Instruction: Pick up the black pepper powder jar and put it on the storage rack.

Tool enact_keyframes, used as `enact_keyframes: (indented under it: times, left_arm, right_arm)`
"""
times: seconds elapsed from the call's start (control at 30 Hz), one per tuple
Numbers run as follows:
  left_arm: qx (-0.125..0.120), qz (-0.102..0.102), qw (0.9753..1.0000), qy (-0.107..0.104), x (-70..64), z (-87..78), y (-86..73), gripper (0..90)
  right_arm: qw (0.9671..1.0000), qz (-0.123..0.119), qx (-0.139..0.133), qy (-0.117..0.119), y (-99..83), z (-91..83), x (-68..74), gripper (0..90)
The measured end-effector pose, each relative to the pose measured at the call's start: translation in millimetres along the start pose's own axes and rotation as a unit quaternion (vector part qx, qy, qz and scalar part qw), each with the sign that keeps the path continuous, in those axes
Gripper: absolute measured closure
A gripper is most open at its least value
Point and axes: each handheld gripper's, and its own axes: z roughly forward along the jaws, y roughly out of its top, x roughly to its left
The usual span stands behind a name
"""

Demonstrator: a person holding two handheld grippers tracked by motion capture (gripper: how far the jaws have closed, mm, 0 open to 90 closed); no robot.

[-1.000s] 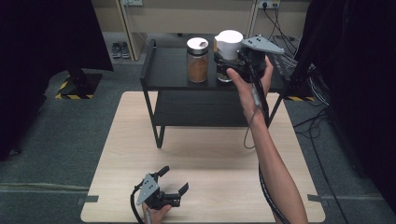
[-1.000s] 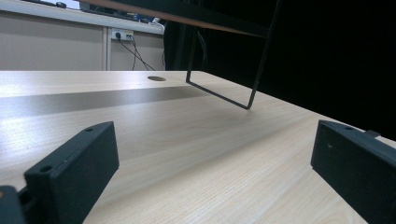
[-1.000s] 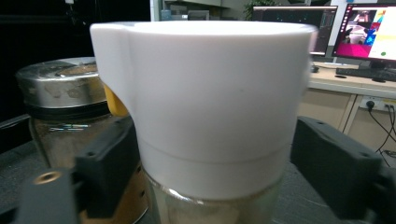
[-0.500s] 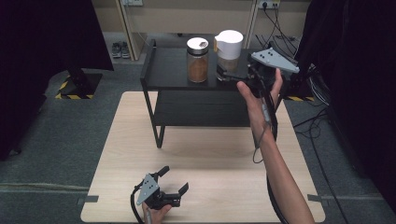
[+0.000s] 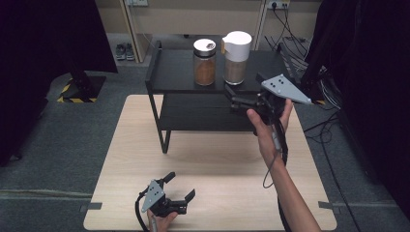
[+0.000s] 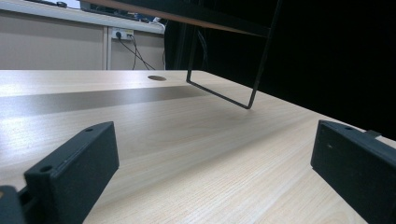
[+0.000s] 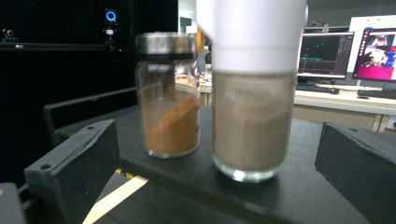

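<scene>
Item 1: right gripper (image 5: 238, 99). Held in the person's right hand (image 5: 269, 126), raised off the desk in front of the black shelf rack (image 5: 159, 72), at the right end of the rack's top shelf. Jaws spread wide, nothing between them; in the right gripper view they stand at either side of the frame with both jars ahead of them. Grey three-cornered plate on top, cable trailing down along the forearm.

Item 2: white-lidded jar (image 5: 237, 58). Upright on the rack's top shelf, right of middle, toward the shelf's front edge. Tall white cap, clear body filled with pale brown powder. In the right gripper view (image 7: 252, 93) it stands directly ahead, between the lines of the two jaws, untouched by either.

Item 3: metal-lidded jar (image 5: 204, 62). Upright on the same shelf, just beside the white-lidded jar on its left, the two apart by a narrow gap. Clear glass, orange-brown powder heaped unevenly inside (image 7: 169, 95).

Item 4: left gripper (image 5: 180, 187). Rests low at the desk's near edge, left of middle, held by the left hand (image 5: 159, 222). Jaws wide apart and empty; the left gripper view looks along the bare wood between them toward a leg of the rack (image 6: 254, 70).

Item 5: desk (image 5: 212, 169). Light wood top; the rack stands across its far edge.
</scene>
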Motion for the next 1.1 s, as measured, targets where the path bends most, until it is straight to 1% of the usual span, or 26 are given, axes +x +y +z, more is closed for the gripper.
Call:
enact_keyframes:
  times: [0.1, 0.23, 0.43, 0.53, 0.77, 0.83, 1.03, 1.1]
  left_arm:
    - [0.0, 0.0, 1.0, 0.0, 0.1, 0.1, 0.1, 0.3]
    - [0.003, 0.001, 1.0, -0.001, 0.2, 0.3, 1.0, 0.3]
    - [0.003, 0.001, 1.0, 0.0, 0.2, 0.5, 1.1, 0.3]
    - [0.004, 0.001, 1.0, 0.0, 0.1, 0.5, 1.2, 0.3]
    - [0.004, 0.002, 1.0, -0.001, 0.1, 0.6, 1.4, 0.3]
    - [0.005, 0.002, 1.0, -0.001, 0.1, 0.7, 1.5, 0.3]
    - [0.005, 0.001, 1.0, -0.001, 0.2, 0.7, 1.6, 0.3]
    - [0.005, 0.001, 1.0, -0.001, 0.1, 0.8, 1.6, 0.3]
  right_arm:
    - [1.0, 0.004, -0.001, 0.005, -12.2, -5.6, -0.2, 0.3]
    - [0.9999, 0.01, 0.006, 0.01, -30.5, -10.6, -0.9, 0.3]
    - [0.9996, 0.02, 0.016, 0.008, -52.0, -13.8, -4.1, 0.3]
    - [0.9999, 0.012, 0.012, -0.004, -62.7, -18.2, -0.9, 0.3]
    - [0.9998, 0.02, 0.008, -0.005, -90.9, -32.8, 5.3, 0.3]
    - [0.9997, 0.021, 0.011, -0.005, -98.5, -36.5, 7.3, 0.3]
    - [0.999, 0.035, 0.027, 0.001, -120.7, -45.5, 8.6, 0.3]
    - [0.9989, 0.033, 0.033, 0.001, -126.5, -48.2, 9.8, 0.3]
